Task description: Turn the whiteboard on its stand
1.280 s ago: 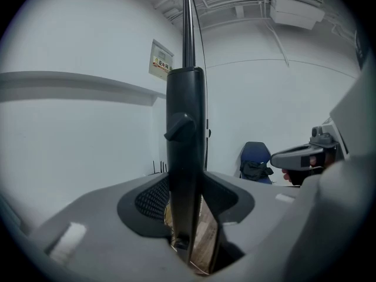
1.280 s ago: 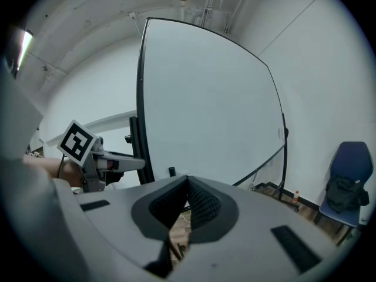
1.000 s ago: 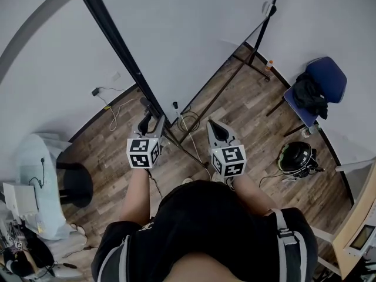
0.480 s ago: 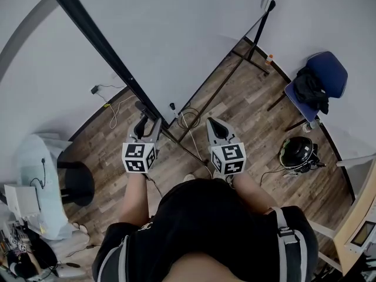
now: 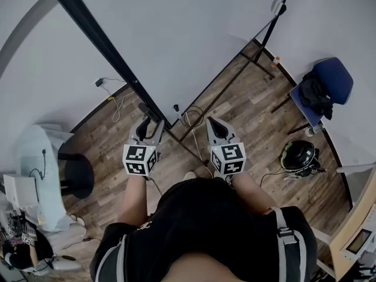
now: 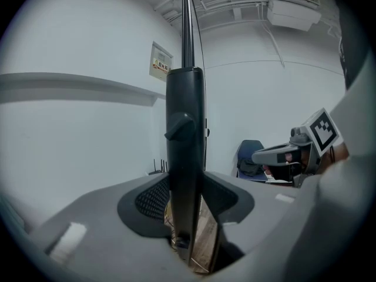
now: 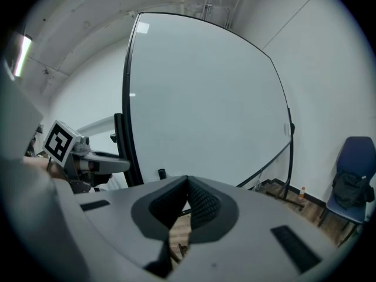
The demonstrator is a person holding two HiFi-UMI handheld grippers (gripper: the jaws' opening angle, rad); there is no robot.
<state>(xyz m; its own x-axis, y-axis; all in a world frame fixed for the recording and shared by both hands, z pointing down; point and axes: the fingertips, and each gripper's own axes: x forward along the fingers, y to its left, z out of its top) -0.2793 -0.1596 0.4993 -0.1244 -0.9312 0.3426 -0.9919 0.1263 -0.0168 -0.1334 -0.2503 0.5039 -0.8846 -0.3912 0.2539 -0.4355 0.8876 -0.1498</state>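
**Inspector:** Left gripper, state?

**Assessor:** The left gripper [image 6: 187, 184] is clamped on the whiteboard's black edge bar [image 6: 185, 128]. Its jaws stand wide only because the bar is thick, with one pad on each side. The bar runs upright through the grip.

**Inspector:** And the right?

**Assessor:** The right gripper [image 7: 188, 184] has its jaws drawn together with nothing between them. It hangs just beside the left one, short of the board and touching nothing.

**Inspector:** Location of the board?

**Assessor:** The whiteboard [image 5: 194, 40] stands upright on its stand [image 5: 267, 29], directly ahead of the person on the wooden floor [image 5: 247, 116]. The grip sits low on the near side edge.

**Inspector:** Why there?

**Assessor:** My judgement is that an outer edge, far from the board's middle, gives the most leverage for swinging it round. The free gripper is probably kept close to steady the face.

**Inspector:** Hazards?

**Assessor:** Cables [image 5: 188, 119] lie by the stand's foot and might snag. The blue chair [image 5: 329, 81] is well apart.
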